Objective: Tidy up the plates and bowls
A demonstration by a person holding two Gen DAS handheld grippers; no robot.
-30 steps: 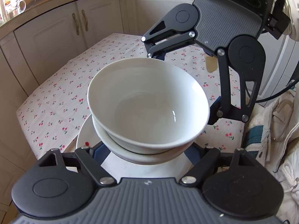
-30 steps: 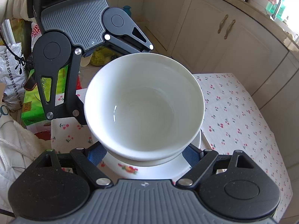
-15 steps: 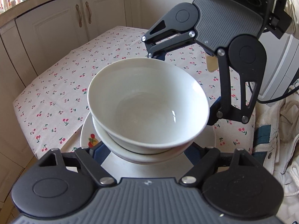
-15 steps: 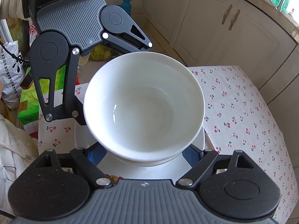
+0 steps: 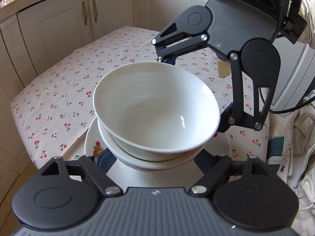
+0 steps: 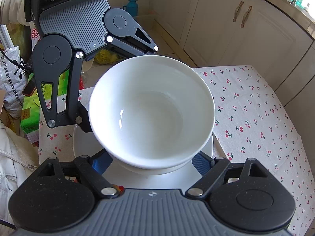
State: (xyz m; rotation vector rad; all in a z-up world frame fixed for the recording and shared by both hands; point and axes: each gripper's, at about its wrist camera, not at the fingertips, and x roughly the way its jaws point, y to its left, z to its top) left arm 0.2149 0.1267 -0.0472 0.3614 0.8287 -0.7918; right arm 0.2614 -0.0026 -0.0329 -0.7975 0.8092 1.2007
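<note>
Both grippers grip the same stack from opposite sides. Between the left gripper's (image 5: 150,158) blue fingers (image 5: 104,160) sits the lower bowl (image 5: 157,162), the pads pressed against its near wall on either side, and a second white bowl (image 5: 155,108) is nested inside it, its mouth open toward the camera and empty. Across from it, beyond the bowls' far rim, the right gripper (image 5: 196,90) reaches in with its jaws closed on the far side of the same stack, one finger at the back rim and the other down at the right flank; in its own view the right gripper (image 6: 150,162) likewise clamps the lower bowl (image 6: 153,170). Directly beneath the fingers lies a white plate (image 5: 91,143) with a fruit print at its edge; whether the stack touches the plate cannot be told. Under everything spreads a cherry-patterned tablecloth (image 5: 69,90), with cream cabinet doors (image 5: 65,27) beyond the left gripper.
</note>
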